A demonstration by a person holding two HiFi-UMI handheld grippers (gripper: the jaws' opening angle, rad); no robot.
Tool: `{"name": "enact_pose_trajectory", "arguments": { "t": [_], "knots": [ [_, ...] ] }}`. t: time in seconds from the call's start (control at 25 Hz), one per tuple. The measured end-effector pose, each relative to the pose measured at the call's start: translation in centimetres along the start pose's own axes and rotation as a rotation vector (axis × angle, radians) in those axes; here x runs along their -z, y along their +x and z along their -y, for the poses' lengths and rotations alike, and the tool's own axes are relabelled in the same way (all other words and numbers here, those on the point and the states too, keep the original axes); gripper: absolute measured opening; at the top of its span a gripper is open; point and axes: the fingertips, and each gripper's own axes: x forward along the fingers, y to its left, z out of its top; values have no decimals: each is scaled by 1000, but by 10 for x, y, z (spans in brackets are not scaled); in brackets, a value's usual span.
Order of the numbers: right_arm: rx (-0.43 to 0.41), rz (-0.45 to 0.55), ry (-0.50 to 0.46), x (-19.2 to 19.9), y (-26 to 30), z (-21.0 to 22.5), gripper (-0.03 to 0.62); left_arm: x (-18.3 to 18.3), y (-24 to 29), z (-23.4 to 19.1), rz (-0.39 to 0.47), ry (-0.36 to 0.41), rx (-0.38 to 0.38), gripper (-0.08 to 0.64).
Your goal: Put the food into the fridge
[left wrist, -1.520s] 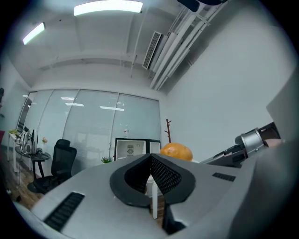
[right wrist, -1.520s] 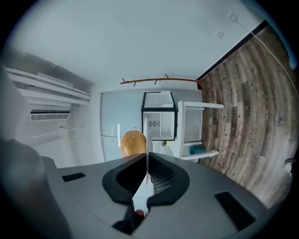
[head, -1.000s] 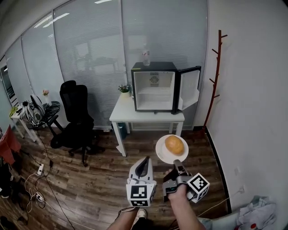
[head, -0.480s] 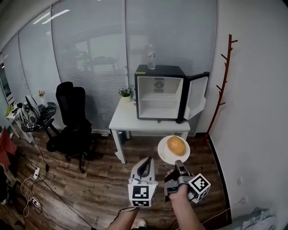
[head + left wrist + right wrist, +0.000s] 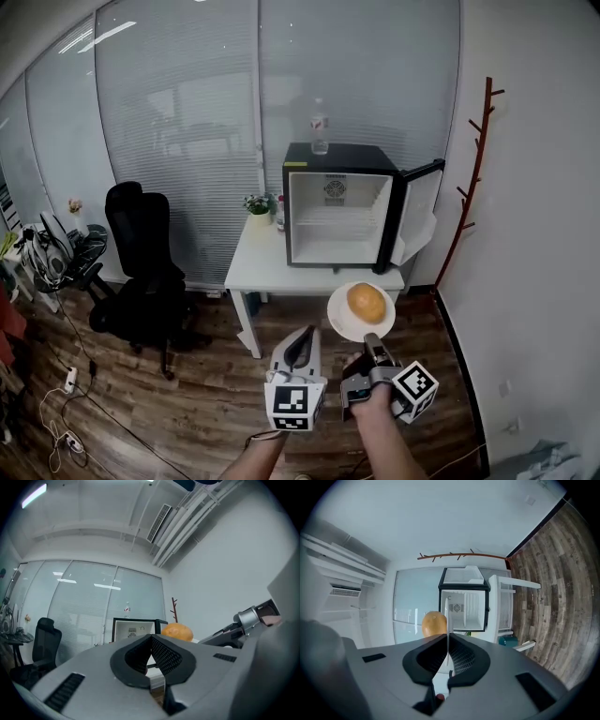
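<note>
Pinching plate (image 5: 349,323) rim, right gripper (image 5: 370,338), left gripper (image 5: 305,333) closed empty, bun (image 5: 433,623) partly hidden

No legible txt anywhere; bottle (image 5: 320,127) atop fridge (image 5: 342,151) has a red label (image 5: 320,123), print too small to read; yellow sticker (image 5: 296,164) at fridge's top-left corner, unreadable; marker cubes on left gripper (image 5: 302,334) & right gripper (image 5: 371,339) show b/w square patterns only, no letters or nos.
</note>
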Motion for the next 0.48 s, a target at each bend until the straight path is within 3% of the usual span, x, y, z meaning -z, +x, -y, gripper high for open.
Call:
{"name": "enact_pose_trajectory", "arguments": {
  "t": [0.48],
  "knots": [
    [13, 4, 16, -27, 86, 22, 34, 24, 86, -21, -6, 0, 5, 26]
  ]
}}
